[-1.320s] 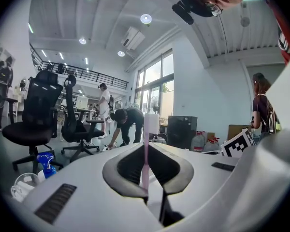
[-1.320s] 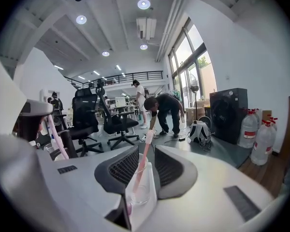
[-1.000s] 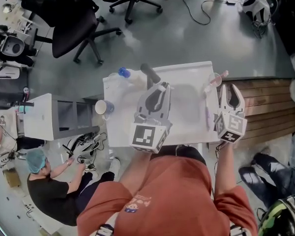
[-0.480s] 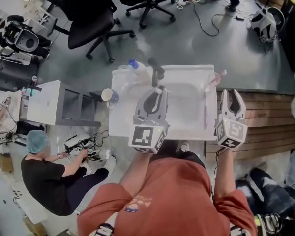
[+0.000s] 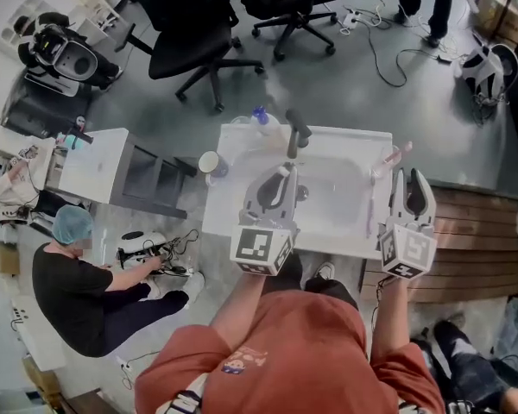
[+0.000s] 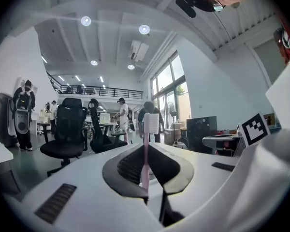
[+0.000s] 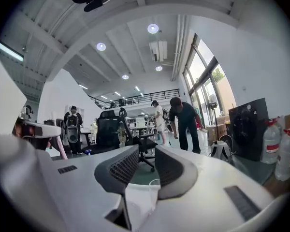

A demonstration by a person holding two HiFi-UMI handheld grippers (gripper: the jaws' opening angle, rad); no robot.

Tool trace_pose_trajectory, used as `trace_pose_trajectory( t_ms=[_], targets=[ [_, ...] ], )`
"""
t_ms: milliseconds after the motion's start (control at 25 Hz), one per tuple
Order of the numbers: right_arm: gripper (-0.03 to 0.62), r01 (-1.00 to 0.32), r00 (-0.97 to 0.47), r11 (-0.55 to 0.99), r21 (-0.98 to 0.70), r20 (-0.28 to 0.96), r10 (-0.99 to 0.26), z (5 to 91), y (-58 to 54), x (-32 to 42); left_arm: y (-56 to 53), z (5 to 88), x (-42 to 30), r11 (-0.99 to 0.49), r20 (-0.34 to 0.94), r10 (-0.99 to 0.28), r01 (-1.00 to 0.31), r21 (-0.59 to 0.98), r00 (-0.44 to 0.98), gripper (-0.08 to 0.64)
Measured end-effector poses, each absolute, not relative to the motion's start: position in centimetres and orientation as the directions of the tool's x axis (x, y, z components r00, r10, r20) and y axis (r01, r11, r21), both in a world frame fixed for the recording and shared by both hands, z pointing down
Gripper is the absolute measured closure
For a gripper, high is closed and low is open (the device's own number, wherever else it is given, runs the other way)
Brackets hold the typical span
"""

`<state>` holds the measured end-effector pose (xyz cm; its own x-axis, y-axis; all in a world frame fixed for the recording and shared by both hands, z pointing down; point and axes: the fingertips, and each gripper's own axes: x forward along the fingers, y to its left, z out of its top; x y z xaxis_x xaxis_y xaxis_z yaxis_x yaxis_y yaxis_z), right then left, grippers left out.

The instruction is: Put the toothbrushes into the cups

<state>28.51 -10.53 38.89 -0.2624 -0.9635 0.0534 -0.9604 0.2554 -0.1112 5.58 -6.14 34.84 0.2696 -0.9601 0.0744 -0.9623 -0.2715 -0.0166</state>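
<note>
Toothbrush, slim and pink, clamped in left hand-held gripper; right hand-held gripper agape.

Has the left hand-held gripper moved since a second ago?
Yes. Against the black faucet, the left hand-held gripper, shut on the pink toothbrush, has shifted toward the view's left.

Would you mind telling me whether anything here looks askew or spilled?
Nothing stands out: the pink toothbrush stands upright in the shut left gripper, and the clear cup on the white table is upright.
</note>
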Motion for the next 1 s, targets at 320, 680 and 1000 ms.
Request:
trace_pose_trajectory(
  t_ms=[320,680,1000],
  targets=[
    [0.478,-0.947,-0.307,0.304,-0.103,0.012,-0.952,37.2,-11.0,23.9,-5.7,33.9,0.7,-0.207,0.049,-0.977,-0.978,-0.026,0.206,0.523],
    [0.479,-0.922,-0.381,0.380,-0.080,-0.003,-0.925,36.4,-12.9,16.3,-6.4,33.6,-6.6,-0.126,0.026,-0.992,-0.992,-0.011,0.125,0.523],
    [0.479,-0.885,-0.464,0.463,-0.057,0.020,-0.885,36.4,-15.4,6.6,-8.6,33.5,-14.4,-0.072,0.019,-0.997,-0.997,0.015,0.073,0.523]
  ],
)
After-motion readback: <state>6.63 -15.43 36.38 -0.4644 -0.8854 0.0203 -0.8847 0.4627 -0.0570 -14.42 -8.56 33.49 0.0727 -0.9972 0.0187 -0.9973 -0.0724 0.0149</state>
